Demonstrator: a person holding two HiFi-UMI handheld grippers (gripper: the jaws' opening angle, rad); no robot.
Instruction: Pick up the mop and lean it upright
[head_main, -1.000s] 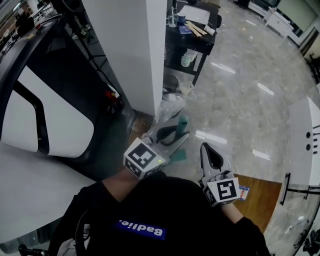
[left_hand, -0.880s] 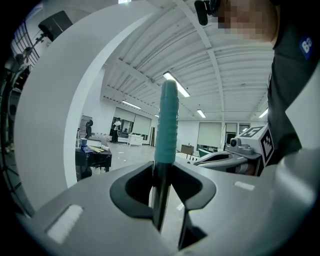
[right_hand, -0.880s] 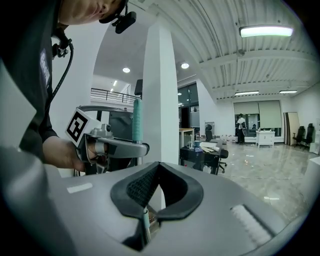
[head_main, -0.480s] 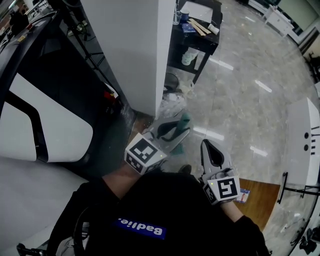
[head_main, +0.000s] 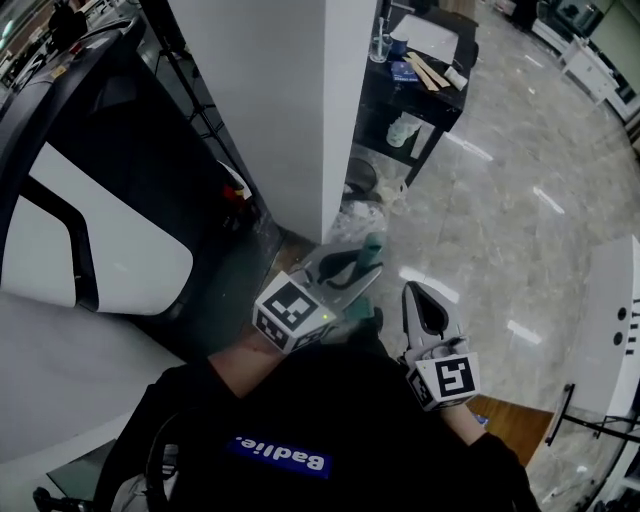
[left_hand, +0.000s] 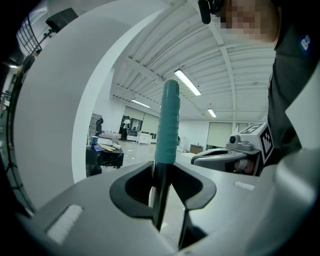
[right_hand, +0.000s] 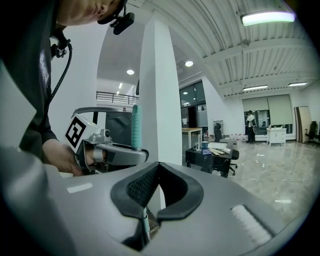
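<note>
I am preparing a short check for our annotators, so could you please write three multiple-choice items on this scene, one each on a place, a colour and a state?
1. Where does the black table stand?
A. beside the white pillar
B. on top of a sofa
C. outdoors on grass

2. What colour is the grip at the top of the mop handle?
A. red
B. teal
C. yellow

3. How is the mop handle placed?
A. lying flat on the floor
B. clamped in the left gripper
C. hanging from a wall hook

Answers:
1 A: the head view shows the table right next to the pillar.
2 B: the left gripper view shows a teal grip above a dark shaft.
3 B: the shaft stands between that gripper's jaws, which are closed on it.
</note>
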